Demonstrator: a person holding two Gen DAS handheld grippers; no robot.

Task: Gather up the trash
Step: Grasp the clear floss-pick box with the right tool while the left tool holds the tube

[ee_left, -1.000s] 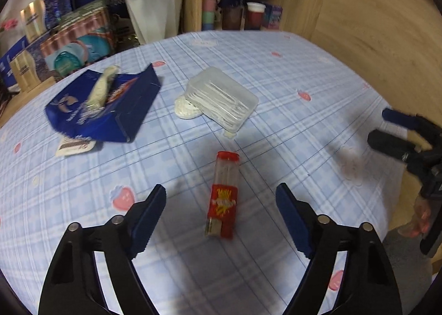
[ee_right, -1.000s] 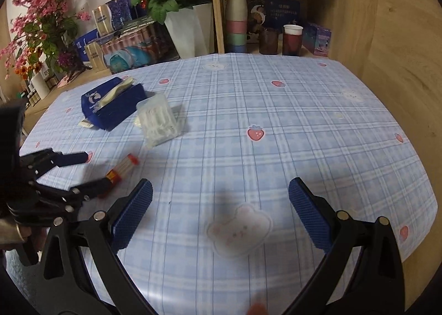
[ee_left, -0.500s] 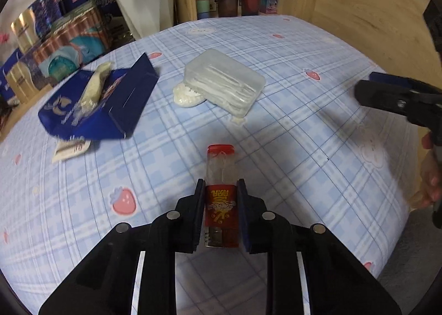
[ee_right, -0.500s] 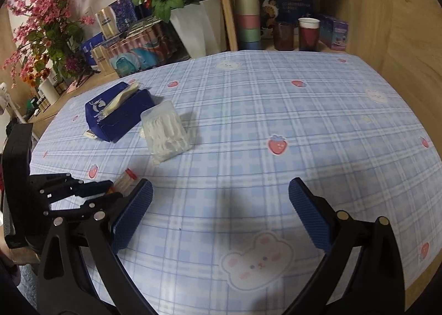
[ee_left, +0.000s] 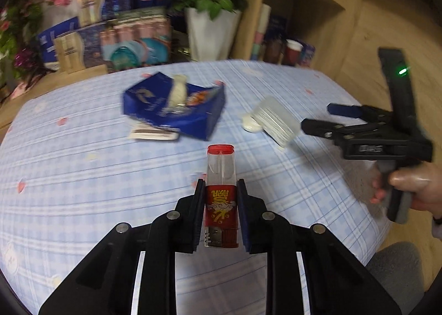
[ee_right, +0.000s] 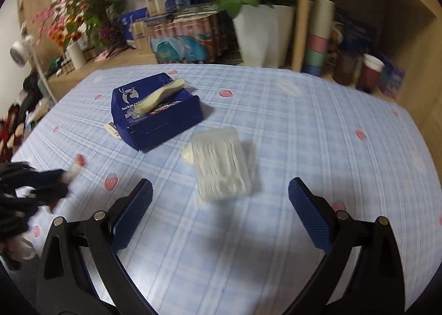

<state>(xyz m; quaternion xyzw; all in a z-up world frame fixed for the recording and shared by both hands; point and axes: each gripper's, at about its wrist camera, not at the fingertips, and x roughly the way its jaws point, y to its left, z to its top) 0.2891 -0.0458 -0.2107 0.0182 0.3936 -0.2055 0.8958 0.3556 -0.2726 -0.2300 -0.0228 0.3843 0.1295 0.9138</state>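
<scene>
The left hand-held gripper (ee_left: 220, 206) is clamped narrowly on a red lighter (ee_left: 221, 199), its 2 pads pressing the lighter's labelled sides while the clear end with the red cap sticks out ahead of the fingertips, above the blue plaid surface (ee_left: 83, 177). Ahead and to the left of it lies an open blue box (ee_left: 176, 110) with a pale wrapped item on top and a small card half under its near edge. Ahead and to the right sits a clear plastic box (ee_left: 276, 121) beside a white disc. The right hand-held gripper (ee_right: 219, 215) hangs with its jaws wide and nothing between the pads; the clear plastic box (ee_right: 221, 166) lies just ahead of it, the blue box (ee_right: 157, 119) further ahead on its left.
</scene>
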